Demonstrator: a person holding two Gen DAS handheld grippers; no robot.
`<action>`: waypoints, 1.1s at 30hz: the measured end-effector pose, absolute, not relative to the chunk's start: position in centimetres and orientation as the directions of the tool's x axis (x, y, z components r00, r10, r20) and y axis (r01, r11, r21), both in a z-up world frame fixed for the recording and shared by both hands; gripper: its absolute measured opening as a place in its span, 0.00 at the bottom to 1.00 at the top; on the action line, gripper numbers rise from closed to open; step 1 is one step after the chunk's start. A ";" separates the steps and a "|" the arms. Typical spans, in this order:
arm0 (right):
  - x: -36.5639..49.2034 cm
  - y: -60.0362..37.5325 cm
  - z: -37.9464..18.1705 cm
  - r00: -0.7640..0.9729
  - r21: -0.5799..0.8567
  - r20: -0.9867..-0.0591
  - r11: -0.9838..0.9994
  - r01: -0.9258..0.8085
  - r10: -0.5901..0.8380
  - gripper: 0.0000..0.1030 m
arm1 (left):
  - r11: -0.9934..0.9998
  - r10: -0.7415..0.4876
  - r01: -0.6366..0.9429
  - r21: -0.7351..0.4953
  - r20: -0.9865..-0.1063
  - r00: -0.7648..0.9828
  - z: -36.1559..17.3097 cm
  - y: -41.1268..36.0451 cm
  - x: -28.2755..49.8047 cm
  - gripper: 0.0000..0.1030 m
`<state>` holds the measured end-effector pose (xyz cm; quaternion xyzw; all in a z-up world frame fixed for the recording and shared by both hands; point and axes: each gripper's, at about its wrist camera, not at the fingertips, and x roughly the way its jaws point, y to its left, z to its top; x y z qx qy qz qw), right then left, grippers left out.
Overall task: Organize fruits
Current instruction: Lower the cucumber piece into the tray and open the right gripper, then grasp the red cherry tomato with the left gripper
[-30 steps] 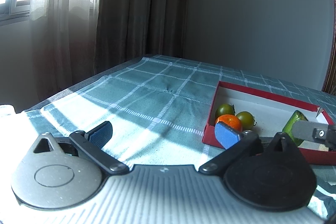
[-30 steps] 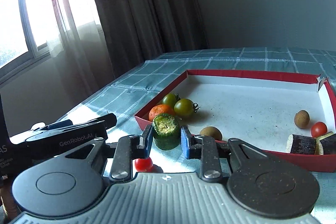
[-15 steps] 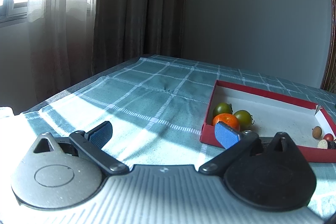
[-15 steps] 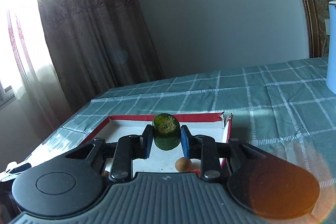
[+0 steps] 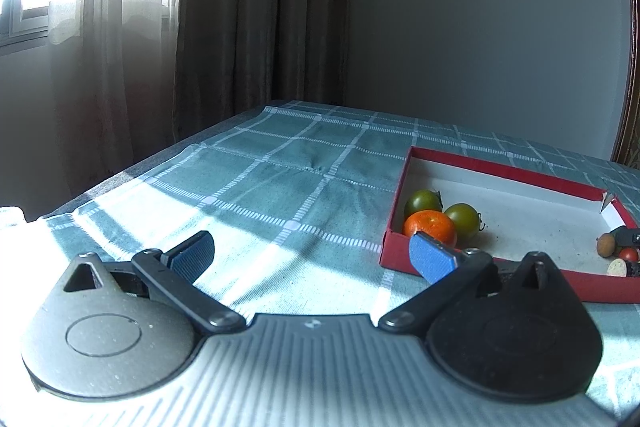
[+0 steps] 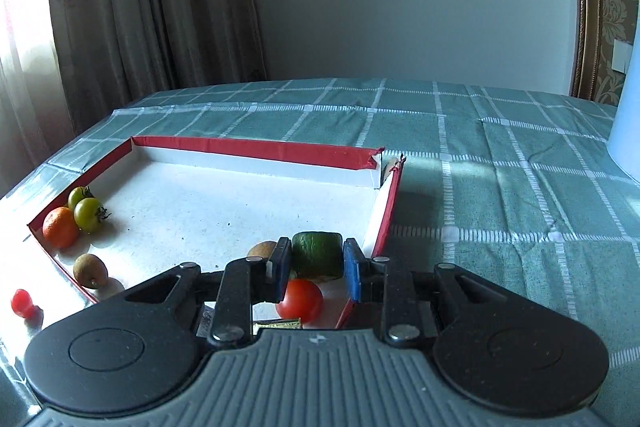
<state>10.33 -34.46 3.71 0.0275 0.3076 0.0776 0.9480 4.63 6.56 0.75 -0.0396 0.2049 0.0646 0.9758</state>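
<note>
A red-walled tray (image 6: 256, 147) with a white floor lies on the checked tablecloth. My right gripper (image 6: 317, 261) is shut on a green cucumber chunk (image 6: 317, 254), low over the tray's near right corner. Below it lie a red tomato (image 6: 299, 300) and a brown kiwi (image 6: 261, 251). An orange (image 6: 60, 227), two green tomatoes (image 6: 88, 214) and another kiwi (image 6: 90, 270) sit at the tray's left end. A small red tomato (image 6: 22, 303) lies outside the tray. My left gripper (image 5: 312, 257) is open and empty, left of the tray (image 5: 504, 167).
A tall white container (image 6: 626, 107) stands on the table at the right edge. Curtains hang behind the table's far left side. The tray's far right corner is torn open (image 6: 386, 167). Aubergine pieces (image 5: 624, 269) lie at the tray's right end in the left wrist view.
My right gripper has carried the cucumber chunk from the tray's left end to its right end and lowered it toward the floor. My left gripper has hardly moved.
</note>
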 end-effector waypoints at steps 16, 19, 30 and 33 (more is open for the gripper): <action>2.7 -33.6 6.9 0.888 0.116 -0.425 0.983 -0.139 0.176 0.78 | 0.989 0.110 -0.142 -0.047 -0.411 0.905 0.6 6.6 4.6 1.00; -0.6 -33.1 6.3 0.882 0.148 -0.407 0.970 -0.193 0.238 0.88 | 0.996 0.053 -0.077 -0.042 -0.412 0.909 0.7 6.1 4.2 1.00; -3.1 -31.6 3.5 0.808 0.277 -0.449 0.920 -0.278 0.380 0.88 | 0.982 -0.022 0.108 0.152 -0.479 0.877 -0.4 1.2 3.6 0.98; -3.2 -31.7 3.3 0.805 0.285 -0.457 0.919 -0.271 0.379 0.88 | 0.974 -0.039 0.148 0.170 -0.520 0.853 -0.9 0.6 4.2 0.81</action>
